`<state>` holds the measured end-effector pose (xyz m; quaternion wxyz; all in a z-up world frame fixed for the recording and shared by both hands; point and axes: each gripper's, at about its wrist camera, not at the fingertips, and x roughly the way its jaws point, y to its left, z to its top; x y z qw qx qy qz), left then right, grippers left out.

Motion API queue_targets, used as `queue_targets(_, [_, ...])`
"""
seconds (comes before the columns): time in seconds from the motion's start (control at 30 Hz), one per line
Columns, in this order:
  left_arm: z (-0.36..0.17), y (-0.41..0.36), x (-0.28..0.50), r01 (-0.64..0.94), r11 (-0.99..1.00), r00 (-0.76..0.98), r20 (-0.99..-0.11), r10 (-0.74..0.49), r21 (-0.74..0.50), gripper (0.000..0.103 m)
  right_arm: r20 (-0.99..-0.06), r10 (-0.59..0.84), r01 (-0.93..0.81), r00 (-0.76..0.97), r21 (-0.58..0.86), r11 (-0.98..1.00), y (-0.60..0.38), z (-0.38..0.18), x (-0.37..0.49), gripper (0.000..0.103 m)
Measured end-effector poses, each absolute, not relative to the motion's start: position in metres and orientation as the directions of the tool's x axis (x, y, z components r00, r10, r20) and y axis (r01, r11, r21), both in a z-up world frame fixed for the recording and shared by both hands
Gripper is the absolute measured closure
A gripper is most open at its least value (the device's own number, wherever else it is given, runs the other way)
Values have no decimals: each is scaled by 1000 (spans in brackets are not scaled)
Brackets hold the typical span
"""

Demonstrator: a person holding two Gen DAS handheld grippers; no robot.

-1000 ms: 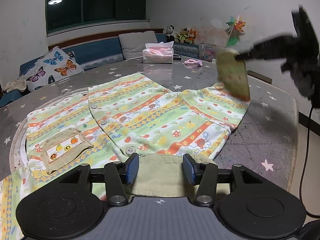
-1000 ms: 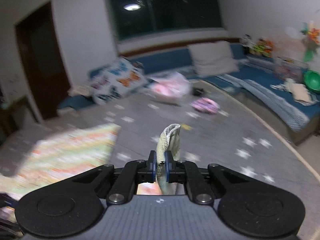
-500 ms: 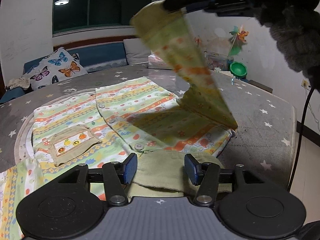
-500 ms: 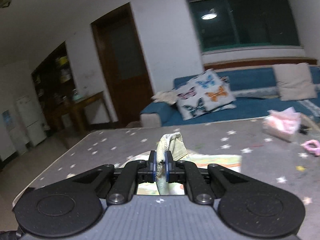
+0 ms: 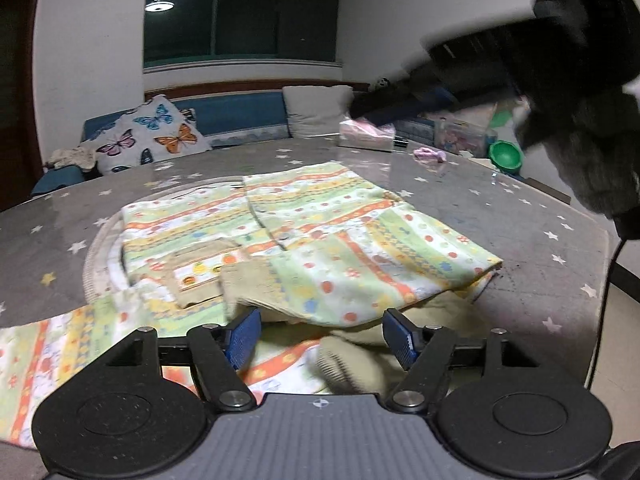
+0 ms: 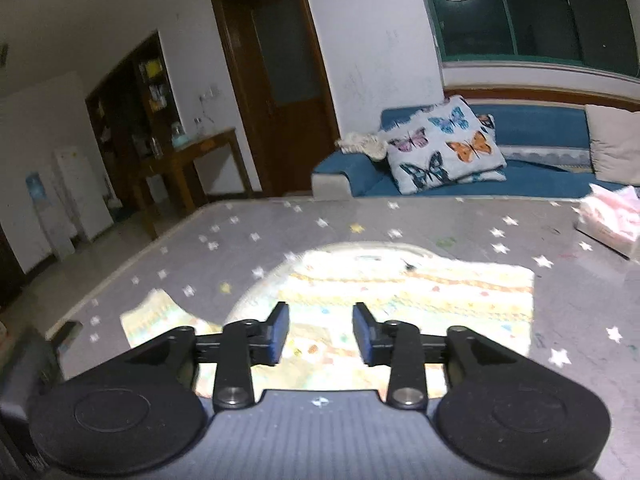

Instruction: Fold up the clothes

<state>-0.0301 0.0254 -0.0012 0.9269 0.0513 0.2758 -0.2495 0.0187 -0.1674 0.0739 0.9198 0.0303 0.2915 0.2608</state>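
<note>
While the striped shirt [image 5: 304,240] lies flat mid-worktop [image 5: 520,216], collar toward you, sleeve folded across, both your left gripper [image 5: 320,332] and right gripper [image 6: 320,330] have just been opening, empty, bare worktop all round.

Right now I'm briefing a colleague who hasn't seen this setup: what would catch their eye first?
The brightly striped child's garment spread in the middle of the grey star-printed table, one sleeve folded across its front. Then the butterfly pillow on the blue sofa behind the table. Nearest the camera, the left gripper and right gripper both stand open over the cloth, jaws just opened, holding nothing.
</note>
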Motion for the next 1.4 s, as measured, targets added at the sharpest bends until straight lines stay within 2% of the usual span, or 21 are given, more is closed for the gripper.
queue_targets(0.13, [3, 38, -33, 449, 892, 749, -527, -401, -41, 32, -601, 426, -410, 676, 174, 895, -187, 46, 18, 50])
queue_targets(0.3, [6, 57, -31, 355, 934, 785, -529, -324, -45, 33, -668, 358, -348, 652, 156, 924, -210, 13, 16, 48])
queue_targets(0.53, [10, 105, -28, 132, 988, 828, -540, -153, -77, 34, -674, 334, -303, 659, 169, 938, -224, -5, 32, 48])
queue_targets(0.6, [10, 123, -27, 58, 994, 832, -545, -99, -91, 38, -686, 325, -305, 651, 156, 940, -220, -11, 36, 46])
queue_targets(0.67, [10, 139, -26, -5, 996, 834, -550, -46, -91, 39, -687, 310, -320, 658, 117, 940, -210, -12, 36, 42])
queue_targets(0.83, [10, 175, -26, -141, 984, 830, -555, 57, -110, 42, -678, 339, -408, 653, 63, 911, -180, -7, 25, 41])
queue_targets(1.27, [6, 224, -30, -330, 935, 799, -567, 202, -131, 42, -691, 403, -537, 600, 25, 843, -115, -17, 19, 34])
queue_targets(1.4, [5, 234, -27, -389, 912, 783, -569, 253, -129, 46, -688, 403, -536, 604, 24, 844, -112, -17, 19, 33])
